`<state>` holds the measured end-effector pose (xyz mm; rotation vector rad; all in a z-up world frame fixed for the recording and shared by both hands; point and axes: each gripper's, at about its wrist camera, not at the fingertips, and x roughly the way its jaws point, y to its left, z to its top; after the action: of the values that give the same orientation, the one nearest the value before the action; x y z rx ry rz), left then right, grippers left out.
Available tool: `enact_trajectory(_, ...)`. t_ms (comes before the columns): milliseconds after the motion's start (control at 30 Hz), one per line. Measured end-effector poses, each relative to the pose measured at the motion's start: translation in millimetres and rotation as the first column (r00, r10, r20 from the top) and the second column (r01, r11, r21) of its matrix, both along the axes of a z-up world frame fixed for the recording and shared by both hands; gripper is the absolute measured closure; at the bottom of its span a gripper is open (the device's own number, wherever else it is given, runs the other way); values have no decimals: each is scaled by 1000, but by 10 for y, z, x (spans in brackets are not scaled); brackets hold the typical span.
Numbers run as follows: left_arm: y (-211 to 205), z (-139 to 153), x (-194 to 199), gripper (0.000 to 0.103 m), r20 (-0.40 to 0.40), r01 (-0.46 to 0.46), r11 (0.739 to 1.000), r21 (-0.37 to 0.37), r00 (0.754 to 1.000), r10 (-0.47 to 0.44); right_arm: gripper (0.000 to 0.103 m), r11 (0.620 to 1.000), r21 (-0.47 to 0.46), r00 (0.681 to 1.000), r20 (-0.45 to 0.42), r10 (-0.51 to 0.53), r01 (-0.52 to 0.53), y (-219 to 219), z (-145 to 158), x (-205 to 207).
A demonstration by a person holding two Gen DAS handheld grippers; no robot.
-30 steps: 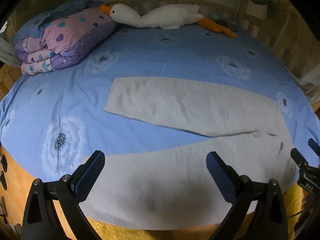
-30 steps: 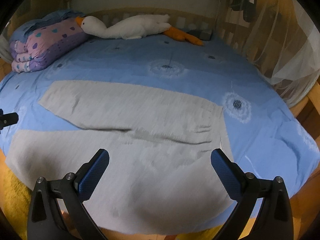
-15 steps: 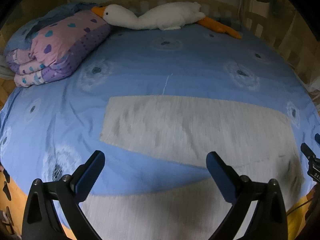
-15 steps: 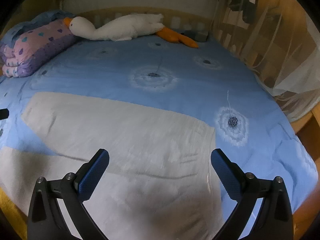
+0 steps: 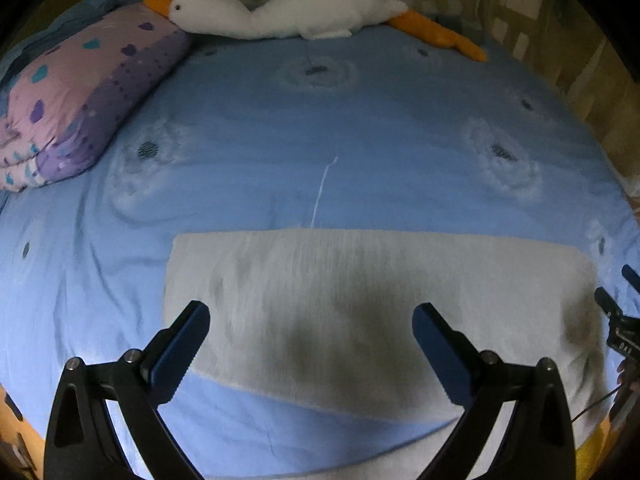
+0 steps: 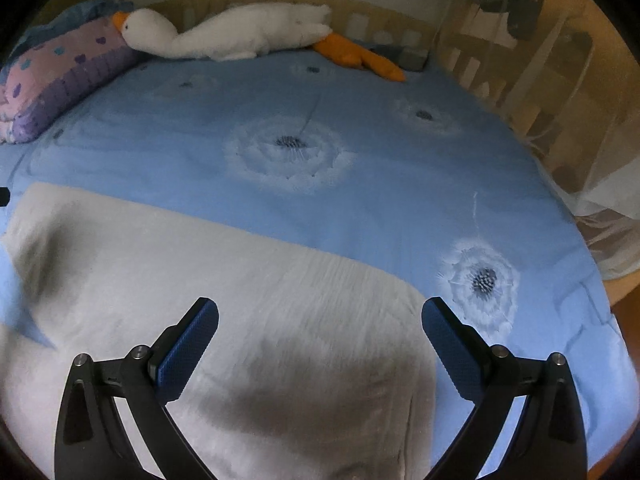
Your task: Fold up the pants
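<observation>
Light grey pants [image 5: 360, 300] lie flat on the blue bed sheet [image 5: 320, 128], legs spread apart. In the left wrist view the far leg fills the middle and the near leg shows at the bottom edge. My left gripper [image 5: 312, 344] is open and empty, hovering over the far leg near its hem. In the right wrist view the pants [image 6: 240, 300] show their waist end on the right. My right gripper [image 6: 320, 340] is open and empty above the waist area. The right gripper's tip shows at the right edge of the left wrist view [image 5: 616, 320].
A white plush goose [image 5: 288, 12] lies along the headboard. A folded pink and purple quilt [image 5: 80, 88] sits at the back left. A wooden rail and mosquito net [image 6: 560, 100] border the right side. The sheet [image 6: 320, 128] has dandelion prints.
Both grippers have moved forward over the bed, from above the near leg to above the far leg and waist. Both stayed open. The pants have not moved.
</observation>
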<state>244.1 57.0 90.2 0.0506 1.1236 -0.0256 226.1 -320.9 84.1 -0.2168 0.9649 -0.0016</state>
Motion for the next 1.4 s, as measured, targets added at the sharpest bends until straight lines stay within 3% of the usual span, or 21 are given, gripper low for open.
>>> enact_trajectory(167, -59, -313, 308, 0, -66, 45, 997, 60, 997, -41, 0, 999, 22, 999, -28, 43, -42, -56, -175, 236)
enact_trajectory(367, -58, -661, 603, 0, -109, 93, 994, 61, 990, -86, 0, 995, 45, 992, -90, 91, -87, -101, -444, 511)
enact_trajectory(633, -53, -890, 824, 0, -128, 195, 980, 37, 974, -189, 0, 991, 79, 972, -201, 121, -107, -165, -775, 705)
enact_trajectory(733, -47, -1003, 880, 0, -149, 239, 969, 64, 962, -228, 0, 988, 103, 970, -204, 132, -113, -193, -815, 736)
enact_trajectory(900, -7, -1095, 969, 0, -151, 305, 952, 35, 943, -297, 0, 983, 113, 953, -251, 170, -145, -208, -873, 849)
enact_trajectory(1067, 75, -1165, 1006, 0, -152, 319, 948, -4, 937, -316, 0, 980, 137, 943, -281, 176, -142, -237, -915, 954)
enact_trajectory(1167, 117, -1156, 972, 3, -148, 291, 957, -14, 945, -290, 0, 982, 124, 946, -275, 169, -140, -223, -905, 941)
enact_trajectory(1267, 173, -1082, 940, 26, -142, 278, 959, -49, 949, -282, 13, 979, 130, 946, -263, 188, -158, -171, -830, 848)
enact_trajectory(1333, 187, -1027, 892, 64, -140, 277, 958, -67, 948, -284, 45, 979, 112, 947, -255, 195, -172, -132, -774, 806)
enact_trajectory(1367, 193, -1002, 860, 76, -144, 274, 958, -81, 948, -283, 54, 980, 91, 947, -253, 197, -179, -107, -738, 778)
enact_trajectory(1400, 203, -990, 851, 89, -151, 269, 959, -85, 948, -280, 75, 980, 76, 946, -255, 198, -184, -88, -710, 758)
